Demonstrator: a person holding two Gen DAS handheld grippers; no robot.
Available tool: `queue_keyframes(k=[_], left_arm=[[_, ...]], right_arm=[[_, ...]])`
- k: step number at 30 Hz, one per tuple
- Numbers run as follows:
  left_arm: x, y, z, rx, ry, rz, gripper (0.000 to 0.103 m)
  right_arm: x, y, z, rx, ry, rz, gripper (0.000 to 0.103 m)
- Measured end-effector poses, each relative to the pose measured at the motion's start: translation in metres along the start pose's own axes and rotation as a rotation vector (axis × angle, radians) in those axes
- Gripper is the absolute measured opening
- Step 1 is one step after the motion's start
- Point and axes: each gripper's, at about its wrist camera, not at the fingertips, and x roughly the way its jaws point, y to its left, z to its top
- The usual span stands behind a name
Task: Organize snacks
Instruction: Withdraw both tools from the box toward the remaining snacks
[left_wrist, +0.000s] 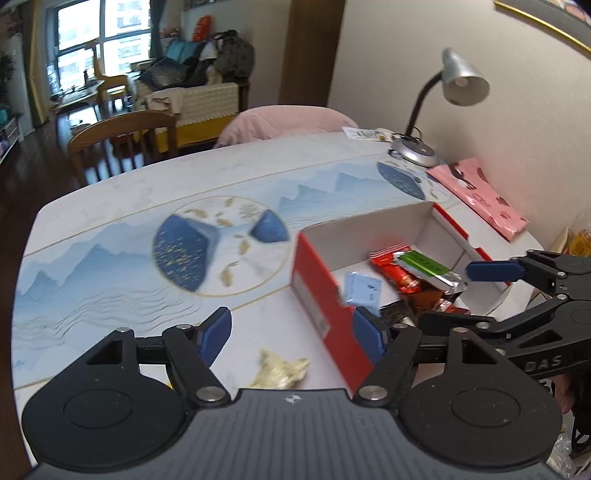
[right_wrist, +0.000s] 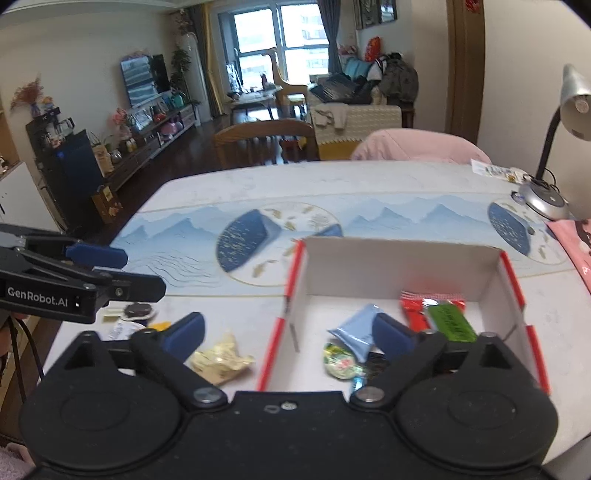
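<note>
From your left wrist camera, your left gripper (left_wrist: 291, 334) hangs over the table (left_wrist: 122, 206) with its jaws spread and nothing between them; its right finger sits in front of the near red wall of the open box (left_wrist: 321, 295), and a crumpled gold wrapper (left_wrist: 280, 371) lies on the table just below the gap. Inside the box you see a pale blue packet (left_wrist: 362, 288), a red packet (left_wrist: 391, 267) and a green bar (left_wrist: 430, 269) lying across it. Your right gripper (left_wrist: 491, 271) reaches in from the right edge above the box's far side; only one blue pad shows clearly there. A desk lamp (left_wrist: 458, 81) stands at the table's far corner, a pink bag (left_wrist: 480, 195) beside it. From your right wrist camera, your right gripper (right_wrist: 291, 334) is spread wide and empty, straddling the box's left wall (right_wrist: 280, 332): the gold wrapper (right_wrist: 221, 360) lies outside by the left finger, the blue packet (right_wrist: 356, 328) inside touching the right finger, with a round shiny sweet (right_wrist: 341, 362) just below it. The green bar (right_wrist: 450, 323) and red packet (right_wrist: 415, 310) lie further back. Your left gripper (right_wrist: 99, 258) enters from the left edge, above a dark round snack (right_wrist: 138, 309).
</note>
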Motion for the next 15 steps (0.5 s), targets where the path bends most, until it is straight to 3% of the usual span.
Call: queue_keyframes(k=[15], left_arm=[[-0.038, 0.094, -0.063, -0.144, 0.018, 0.107, 0.074]], right_arm=[[0.027, 0.086, -0.023, -0.155, 0.011, 0.064, 0.103]])
